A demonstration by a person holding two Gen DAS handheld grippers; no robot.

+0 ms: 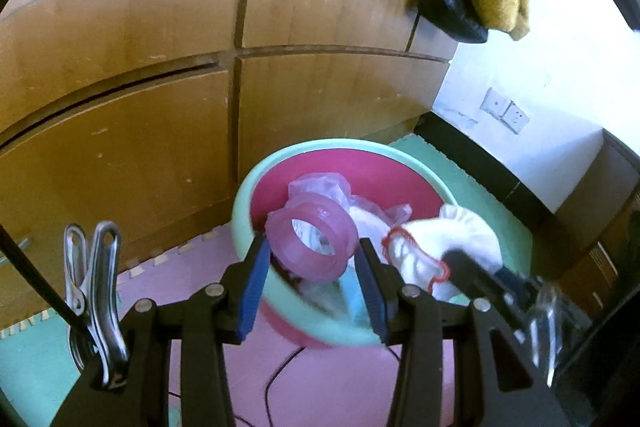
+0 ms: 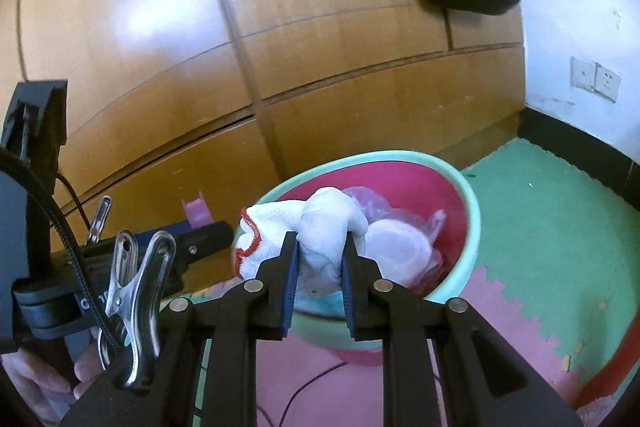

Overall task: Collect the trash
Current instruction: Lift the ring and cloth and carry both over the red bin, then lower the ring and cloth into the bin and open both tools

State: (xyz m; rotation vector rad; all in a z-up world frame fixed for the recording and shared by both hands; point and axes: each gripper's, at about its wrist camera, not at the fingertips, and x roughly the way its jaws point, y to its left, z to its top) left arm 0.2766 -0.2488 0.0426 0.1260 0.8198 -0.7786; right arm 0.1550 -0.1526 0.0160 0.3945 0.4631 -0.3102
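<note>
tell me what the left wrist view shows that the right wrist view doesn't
Only the left wrist view shows the left tongs around a whole pink ring, and the right tongs reaching in from the right side.

Only the right wrist view shows the right tongs head-on, clamped on the white cloth, plus a person's hand at lower left.

Both show the pink bin with its green rim, the wooden cabinet and the wall sockets.

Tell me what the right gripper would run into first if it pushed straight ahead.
Probably the trash bin: the right gripper, shut on the white cloth, points down into its pink inside, where plastic wrappers lie. Depth is unclear.
</note>
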